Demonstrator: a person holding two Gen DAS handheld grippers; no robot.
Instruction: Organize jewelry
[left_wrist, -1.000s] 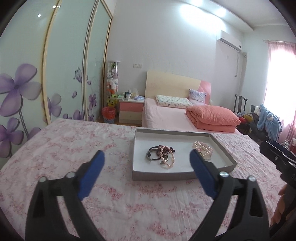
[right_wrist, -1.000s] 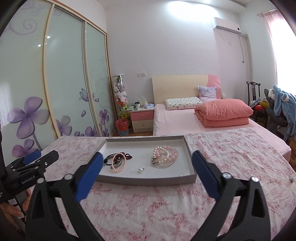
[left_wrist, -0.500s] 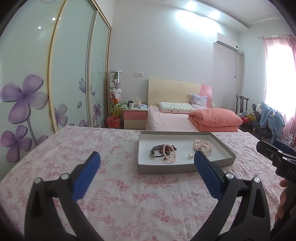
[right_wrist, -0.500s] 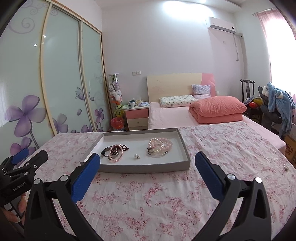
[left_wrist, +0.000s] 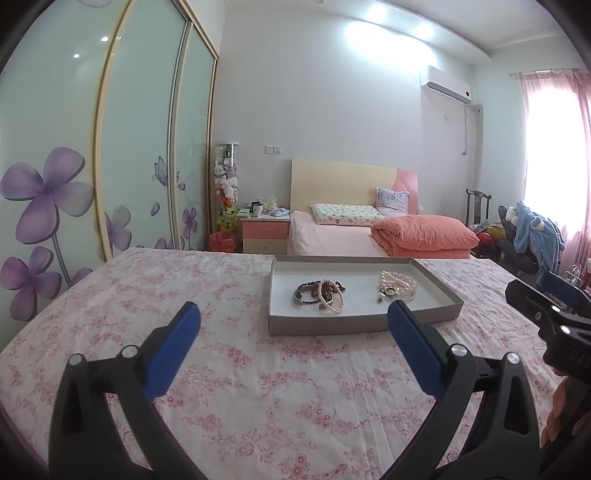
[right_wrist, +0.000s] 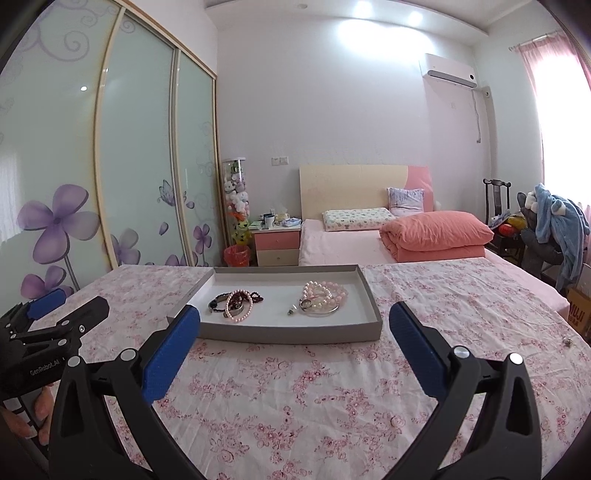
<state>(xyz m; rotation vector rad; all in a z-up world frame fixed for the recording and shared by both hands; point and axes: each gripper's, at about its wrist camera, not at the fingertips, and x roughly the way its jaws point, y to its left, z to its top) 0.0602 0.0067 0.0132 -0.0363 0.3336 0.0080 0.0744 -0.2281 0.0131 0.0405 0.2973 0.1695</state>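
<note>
While both grippers hang above the pink flowered bedspread (left_wrist: 229, 387), a flat grey cardboard tray with a white inside (left_wrist: 436, 317) sits on it nearer the far edge, w/ the jewelry in 2 little piles. The left pile is a dark bangle tangled w/ a small pink pearl bracelet and dark red beads (left_wrist: 320, 294). The right pile is a bunch of bigger pale pink pearl strands w/ a round silver ring thing on top (left_wrist: 397, 286). Between the piles, a tiny green-and-silver bit (right_wrist: 291, 312) lies on the tray floor by itself.

The left gripper w/ blue pads (left_wrist: 293, 325) is wide open, nothing in it, near the tray's front wall. The right gripper w/ blue pads (right_wrist: 295, 325) is wide open too and empty, also at the front side of the tray.

Writing: "GenRobot.AI" in white on the black body of the left gripper, seen from the right wrist view. A brown cardboard box (right_wrist: 576, 314) past the bed's right edge reads "MUJI".
</note>
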